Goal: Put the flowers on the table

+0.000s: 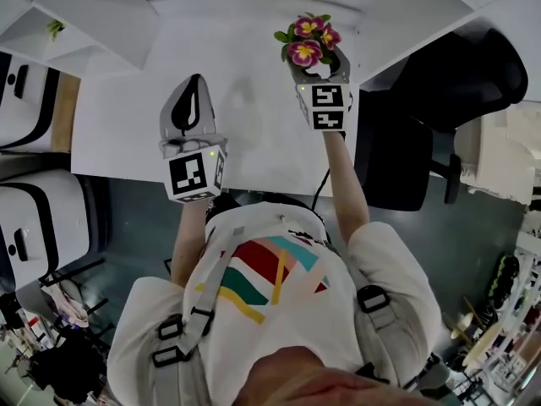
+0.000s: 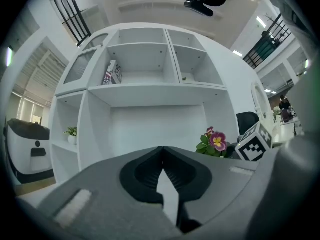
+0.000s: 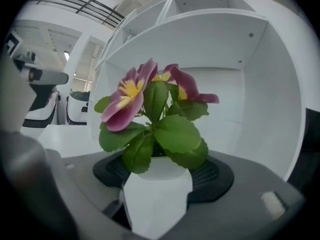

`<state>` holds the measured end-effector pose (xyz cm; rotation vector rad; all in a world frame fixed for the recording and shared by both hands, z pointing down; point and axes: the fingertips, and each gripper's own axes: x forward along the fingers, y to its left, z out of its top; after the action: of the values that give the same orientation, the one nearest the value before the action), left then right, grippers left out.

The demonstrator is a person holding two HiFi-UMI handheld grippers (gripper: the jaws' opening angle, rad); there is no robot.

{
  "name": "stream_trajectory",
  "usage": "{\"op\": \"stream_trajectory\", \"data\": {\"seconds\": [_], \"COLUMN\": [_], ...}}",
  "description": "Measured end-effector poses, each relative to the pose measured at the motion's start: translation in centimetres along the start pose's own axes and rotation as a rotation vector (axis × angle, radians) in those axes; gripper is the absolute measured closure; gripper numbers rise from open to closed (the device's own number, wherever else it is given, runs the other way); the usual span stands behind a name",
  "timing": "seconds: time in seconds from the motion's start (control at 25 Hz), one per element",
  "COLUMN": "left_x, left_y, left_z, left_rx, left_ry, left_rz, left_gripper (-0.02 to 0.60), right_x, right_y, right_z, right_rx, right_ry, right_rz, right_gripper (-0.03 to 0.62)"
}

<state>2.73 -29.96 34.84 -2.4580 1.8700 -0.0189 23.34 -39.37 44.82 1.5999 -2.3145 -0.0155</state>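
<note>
The flowers (image 1: 308,41) are pink-and-yellow blooms with green leaves in a small white pot (image 3: 157,184). My right gripper (image 1: 317,64) is shut on that pot and holds it upright over the far right part of the white table (image 1: 254,134). In the right gripper view the flowers (image 3: 150,119) fill the middle, and the pot sits between the dark pads (image 3: 212,176). My left gripper (image 1: 196,79) hovers over the table's left part, jaws closed together and holding nothing. From the left gripper view (image 2: 161,151) the flowers (image 2: 216,141) show at the right.
A white shelf unit (image 2: 150,64) rises behind the table, with a small box (image 2: 112,73) up high and a little potted plant (image 2: 72,132) in a left compartment. A black chair (image 1: 456,83) stands right of the table. White-and-black units (image 1: 34,218) stand at the left.
</note>
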Motion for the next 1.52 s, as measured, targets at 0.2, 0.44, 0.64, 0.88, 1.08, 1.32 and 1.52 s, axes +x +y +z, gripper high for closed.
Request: {"op": "stream_trajectory", "data": {"seconds": [0.2, 0.44, 0.64, 0.88, 1.08, 1.32, 1.52], "left_x": [0.4, 0.1, -1.0, -2.3, -2.6, -3.0, -3.0], "left_y": [-0.2, -0.8, 0.1, -0.2, -0.3, 0.2, 0.6], "left_z": [-1.4, -3.4, -4.3, -6.5, -7.6, -8.4, -8.7], "left_rx": [0.006, 0.047, 0.097, 0.102, 0.108, 0.106, 0.101], "left_ry": [0.048, 0.111, 0.155, 0.222, 0.253, 0.274, 0.281], "left_rz": [0.007, -0.002, 0.034, 0.038, 0.036, 0.056, 0.061], "left_gripper": [0.577, 0.577, 0.577, 0.577, 0.577, 0.577, 0.577], "right_x": [4.2, 8.2, 10.7, 12.6, 13.5, 13.0, 12.9], "right_y": [-3.1, -7.5, -10.4, -12.9, -14.2, -16.3, -16.8], "right_z": [-2.3, -6.5, -10.7, -13.8, -15.5, -17.3, -17.7], "right_rx": [0.03, 0.065, 0.166, 0.211, 0.278, 0.311, 0.339], "right_ry": [0.048, 0.137, 0.207, 0.268, 0.284, 0.305, 0.289], "right_rz": [-0.006, -0.08, -0.128, -0.162, -0.189, -0.264, -0.272], "right_gripper": [0.269, 0.269, 0.269, 0.269, 0.269, 0.269, 0.269]}}
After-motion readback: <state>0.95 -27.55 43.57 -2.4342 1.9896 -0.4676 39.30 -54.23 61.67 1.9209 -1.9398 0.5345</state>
